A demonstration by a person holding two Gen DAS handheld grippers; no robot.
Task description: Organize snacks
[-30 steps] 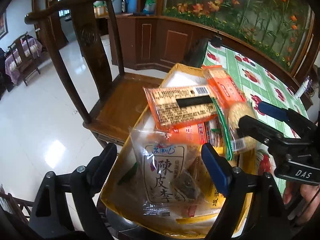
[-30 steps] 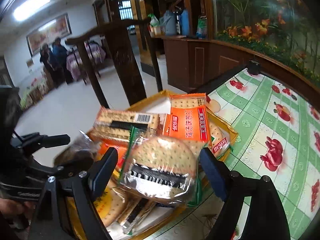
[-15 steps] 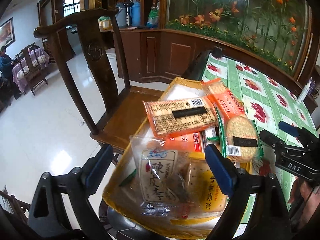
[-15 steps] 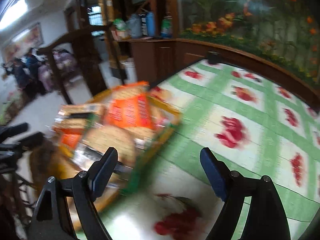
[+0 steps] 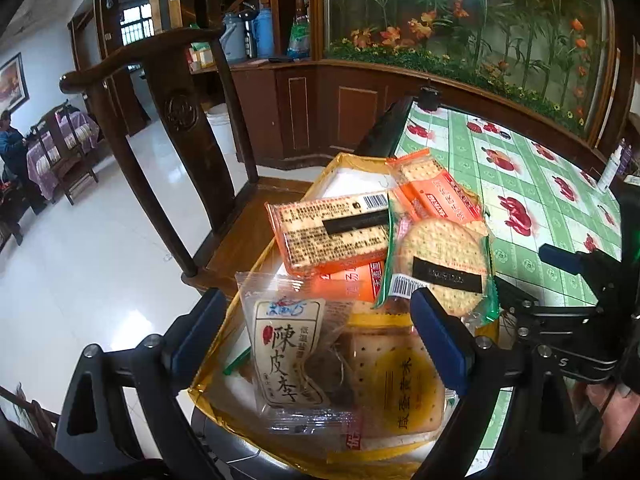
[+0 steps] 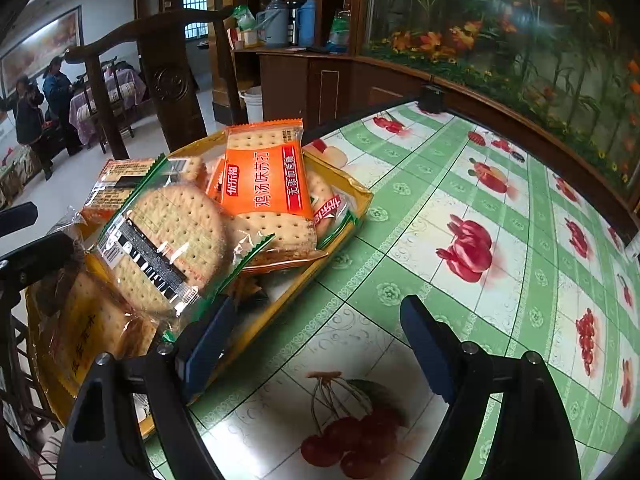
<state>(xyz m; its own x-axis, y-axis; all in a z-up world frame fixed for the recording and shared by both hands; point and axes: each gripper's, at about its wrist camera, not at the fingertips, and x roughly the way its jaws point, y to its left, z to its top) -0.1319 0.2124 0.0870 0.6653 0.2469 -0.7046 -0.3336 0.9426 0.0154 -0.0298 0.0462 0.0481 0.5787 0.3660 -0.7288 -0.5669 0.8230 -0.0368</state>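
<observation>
A dark carved wooden chair [image 5: 176,128] stands on glossy white floor tiles [image 5: 80,264], with a wood-panelled counter [image 5: 320,104] and flower-painted glass wall [image 5: 480,24] behind it.

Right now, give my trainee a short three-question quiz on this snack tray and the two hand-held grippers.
1. True or false: the round cracker pack lies on top of the pile in the yellow tray.
2. What lies between the fingers of the right hand-held gripper? A) an orange cracker pack B) bare tablecloth C) a bottle
3. Fill in: the left hand-held gripper hangs open above a clear ____ bag with large black characters.

Key
1. True.
2. B: only the green checked tablecloth shows there; the orange cracker pack is in the tray.
3. Plum; its jaws have just been opening, gripping nothing.
</observation>
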